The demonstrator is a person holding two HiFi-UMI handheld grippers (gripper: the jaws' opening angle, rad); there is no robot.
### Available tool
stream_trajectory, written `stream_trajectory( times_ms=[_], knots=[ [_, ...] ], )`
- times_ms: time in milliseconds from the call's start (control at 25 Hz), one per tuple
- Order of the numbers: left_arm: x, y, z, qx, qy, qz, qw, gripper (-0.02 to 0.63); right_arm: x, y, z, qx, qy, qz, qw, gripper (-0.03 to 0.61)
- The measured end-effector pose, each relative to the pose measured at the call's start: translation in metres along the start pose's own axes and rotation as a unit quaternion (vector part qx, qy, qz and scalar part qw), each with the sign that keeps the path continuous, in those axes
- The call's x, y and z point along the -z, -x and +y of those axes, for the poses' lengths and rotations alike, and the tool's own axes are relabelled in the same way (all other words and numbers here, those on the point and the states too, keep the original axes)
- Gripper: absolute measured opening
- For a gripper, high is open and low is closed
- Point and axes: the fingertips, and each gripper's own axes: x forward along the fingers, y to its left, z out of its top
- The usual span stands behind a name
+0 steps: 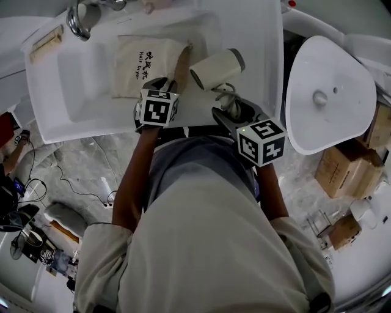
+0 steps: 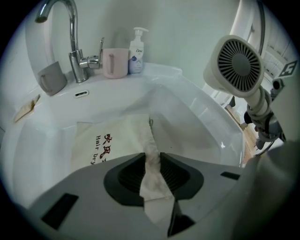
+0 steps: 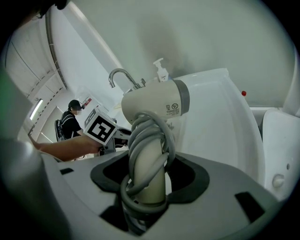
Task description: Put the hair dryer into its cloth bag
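The cream cloth bag [image 1: 143, 61] with red and black print lies flat in the white sink basin [image 1: 79, 92]. My left gripper [image 1: 161, 84] is at the bag's right edge. In the left gripper view, a fold of the cloth bag [image 2: 112, 136] runs up between the jaws of my left gripper [image 2: 152, 176], pinched by the pads. My right gripper [image 1: 234, 111] holds the cream hair dryer [image 1: 217, 67] just right of the bag, above the basin rim. In the right gripper view, the jaws of my right gripper [image 3: 147, 183] clamp the hair dryer [image 3: 154, 105] by its handle, which has grey cord wound around it.
A chrome faucet [image 1: 82, 18] stands at the sink's back, with a pink cup [image 2: 116, 62] and a soap bottle [image 2: 137, 47] beside it. A small packet [image 1: 47, 40] lies on the rim. A white toilet [image 1: 327, 92] is to the right, with cardboard boxes [image 1: 348, 168] on the floor.
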Motion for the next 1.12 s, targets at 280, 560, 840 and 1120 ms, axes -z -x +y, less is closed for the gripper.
stream_trajectory(
  times_ms=[280,560,840,1120],
  knots=[
    [-0.001,0.007,0.009,-0.012,0.047,-0.026,0.9985,0.057,0.002,-0.004,-0.009,-0.010,0.011,0.019,1.000,0.245],
    [0.000,0.023,0.023,-0.007,0.079,-0.048,0.9957,0.046,0.006,-0.011,-0.004,-0.016,0.014,0.032,0.999,0.245],
    [-0.002,0.036,0.028,0.011,0.086,-0.063,0.9943,0.046,0.010,-0.021,0.006,-0.015,0.017,0.049,0.999,0.244],
    [0.006,0.046,0.039,0.030,0.085,-0.070,0.9935,0.046,0.021,-0.036,0.024,-0.011,0.017,0.075,0.997,0.245]
  ],
)
